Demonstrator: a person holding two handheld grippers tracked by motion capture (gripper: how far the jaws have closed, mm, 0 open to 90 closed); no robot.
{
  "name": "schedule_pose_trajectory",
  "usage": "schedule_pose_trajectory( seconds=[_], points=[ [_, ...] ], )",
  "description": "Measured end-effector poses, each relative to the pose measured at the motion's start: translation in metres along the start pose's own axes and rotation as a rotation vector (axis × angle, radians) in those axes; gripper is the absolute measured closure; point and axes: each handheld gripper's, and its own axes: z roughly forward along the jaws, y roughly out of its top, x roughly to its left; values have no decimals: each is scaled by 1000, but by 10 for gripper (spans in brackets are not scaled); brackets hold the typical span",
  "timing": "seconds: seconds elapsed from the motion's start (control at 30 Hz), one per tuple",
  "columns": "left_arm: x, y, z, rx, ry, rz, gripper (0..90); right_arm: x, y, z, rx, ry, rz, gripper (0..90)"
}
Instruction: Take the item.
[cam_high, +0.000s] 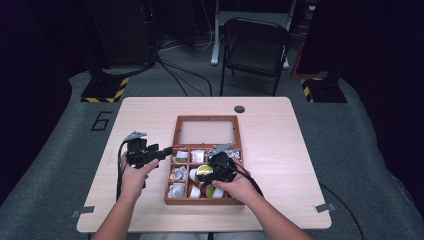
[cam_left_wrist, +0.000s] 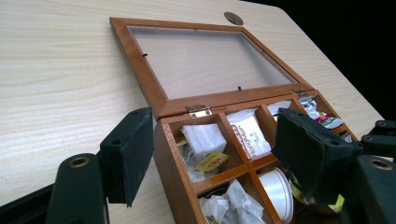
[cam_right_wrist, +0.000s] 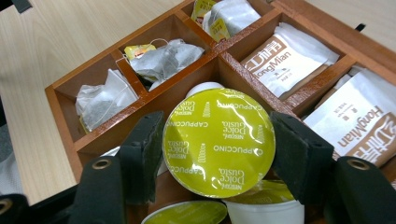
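Round, glossy yellow-green foil capsule (cam_right_wrist: 218, 142) between right gripper (cam_right_wrist: 219, 154) pads.

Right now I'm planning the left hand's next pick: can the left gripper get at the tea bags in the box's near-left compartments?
Probably yes: the left gripper hangs open at the box edge, its lid lies flat back, and the tea bags sit uncovered.

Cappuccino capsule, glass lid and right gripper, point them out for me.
cappuccino capsule (cam_right_wrist: 218, 142): right gripper view, middle of its green foil top.
glass lid (cam_left_wrist: 205, 60): left gripper view, centre of the clear pane.
right gripper (cam_right_wrist: 219, 156): right gripper view, midway between its fingers, which clamp the capsule.
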Motion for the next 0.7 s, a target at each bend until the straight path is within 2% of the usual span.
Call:
schedule_pose_trajectory(
  seconds=[0.37, 0.7],
  points=[
    [1, 2, 1, -2, -3, -1, 290, -9, 2, -19, -19, -23, 4, 378],
    [2, 2, 2, 4, -5, -3, 290, -27, -1, -36, -36, -51, 50, 378]
  ],
)
